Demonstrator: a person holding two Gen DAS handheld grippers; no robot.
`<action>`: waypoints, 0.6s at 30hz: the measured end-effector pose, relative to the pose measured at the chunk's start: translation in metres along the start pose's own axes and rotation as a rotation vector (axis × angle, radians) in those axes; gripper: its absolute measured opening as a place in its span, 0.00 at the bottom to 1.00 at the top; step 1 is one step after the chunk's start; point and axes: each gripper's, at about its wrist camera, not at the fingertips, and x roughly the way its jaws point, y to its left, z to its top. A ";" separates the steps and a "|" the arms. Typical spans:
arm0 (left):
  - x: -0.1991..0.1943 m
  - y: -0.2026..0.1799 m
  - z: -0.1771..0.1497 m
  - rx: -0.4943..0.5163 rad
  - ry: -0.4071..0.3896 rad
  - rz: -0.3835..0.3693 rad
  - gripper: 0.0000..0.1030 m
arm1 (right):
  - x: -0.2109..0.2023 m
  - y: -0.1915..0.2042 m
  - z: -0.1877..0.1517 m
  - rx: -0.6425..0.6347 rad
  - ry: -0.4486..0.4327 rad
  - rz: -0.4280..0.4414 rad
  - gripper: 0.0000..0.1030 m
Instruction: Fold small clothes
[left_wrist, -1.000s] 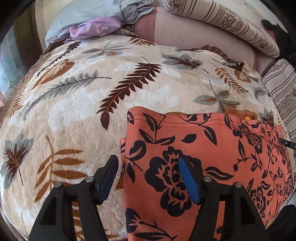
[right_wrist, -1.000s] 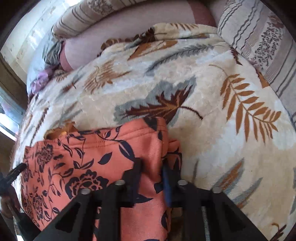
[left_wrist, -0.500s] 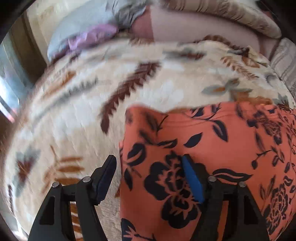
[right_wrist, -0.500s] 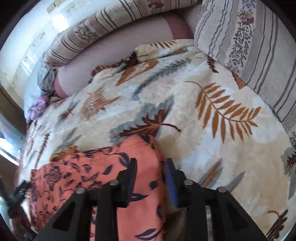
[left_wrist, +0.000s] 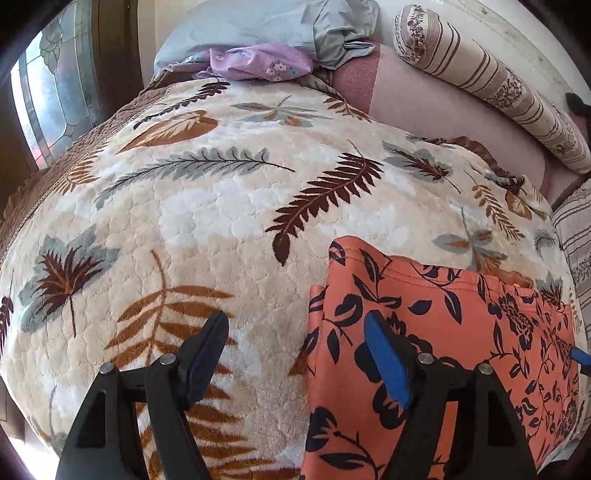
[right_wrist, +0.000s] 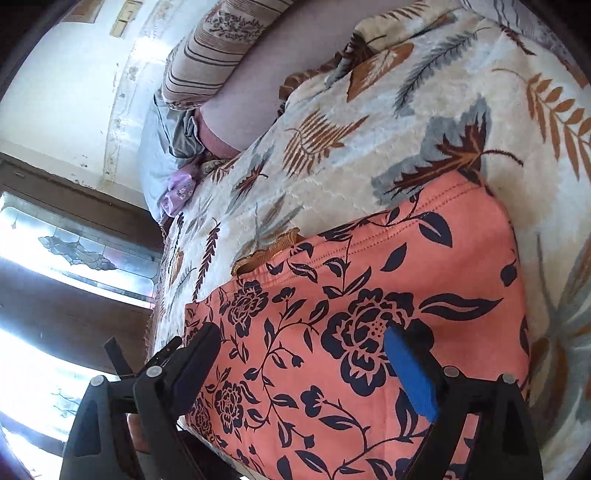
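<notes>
Both tongs hang released over the bed: the left tongs (left_wrist: 295, 332) straddle the garment's left edge without pinching it, and the right tongs (right_wrist: 301, 345) have just been spreading apart, fabric beneath but ungripped. Flat on the plush leaf-print blanket (left_wrist: 207, 206) lies the folded orange floral garment (left_wrist: 443, 332), a soft rectangle whose stitched hem faces the striped bolster (left_wrist: 491, 81), its long axis running between the tongs.

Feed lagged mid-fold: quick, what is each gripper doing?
Left gripper: open, holding nothing, astride the edge of the orange, black-flowered garment.
Right gripper: jaws just opened, empty above the garment.
</notes>
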 end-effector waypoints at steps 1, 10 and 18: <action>0.008 -0.002 0.003 0.013 0.006 0.018 0.74 | 0.004 -0.003 0.004 -0.008 0.005 -0.004 0.89; 0.035 0.012 0.009 -0.043 0.039 0.076 0.81 | -0.032 -0.091 0.047 0.219 -0.268 -0.092 0.86; -0.043 0.005 -0.013 -0.076 -0.086 0.061 0.80 | -0.089 -0.042 -0.026 0.107 -0.289 -0.176 0.88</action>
